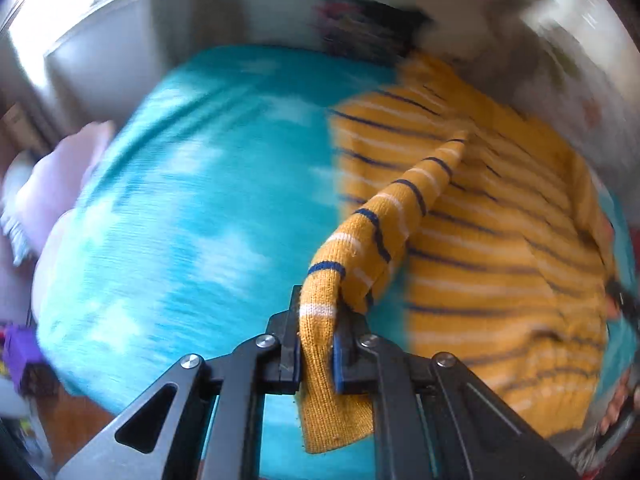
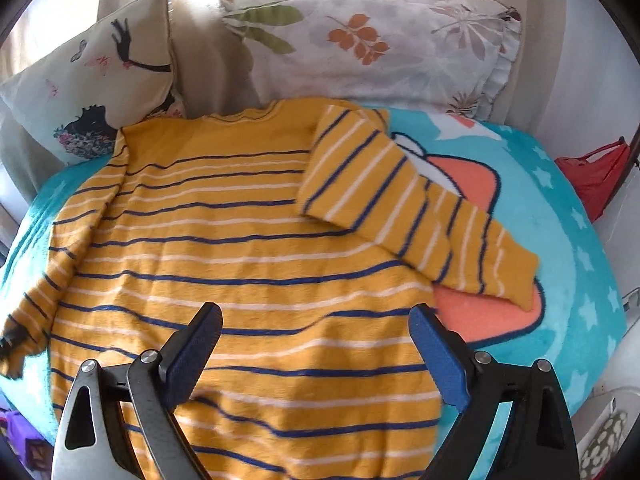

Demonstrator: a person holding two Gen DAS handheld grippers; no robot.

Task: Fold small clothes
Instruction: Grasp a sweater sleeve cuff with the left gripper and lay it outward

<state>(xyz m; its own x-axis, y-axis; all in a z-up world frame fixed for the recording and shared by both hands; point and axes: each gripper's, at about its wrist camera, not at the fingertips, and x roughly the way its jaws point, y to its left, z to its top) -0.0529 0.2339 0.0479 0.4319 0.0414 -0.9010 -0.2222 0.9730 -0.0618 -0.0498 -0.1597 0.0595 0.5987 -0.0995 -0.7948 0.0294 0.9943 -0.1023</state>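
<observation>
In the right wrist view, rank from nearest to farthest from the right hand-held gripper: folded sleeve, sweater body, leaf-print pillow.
1. Sweater body: directly under the open right hand-held gripper.
2. Folded sleeve: beyond, upper right, lying across the sweater.
3. Leaf-print pillow: farthest, at the bed's head.

Left gripper (image 1: 316, 344): black linkage arms drawn in, blue-padded fingers (image 1: 338, 364) clamped together on the cuff of a mustard-yellow knitted sleeve with navy and white stripes (image 1: 400, 204); cuff end hangs out behind the pads, pointing steeply down.

Right gripper (image 2: 316, 356): fingers (image 2: 192, 356) spread wide, nothing between them, tilted downward, clear of the fabric beneath the tips.
</observation>
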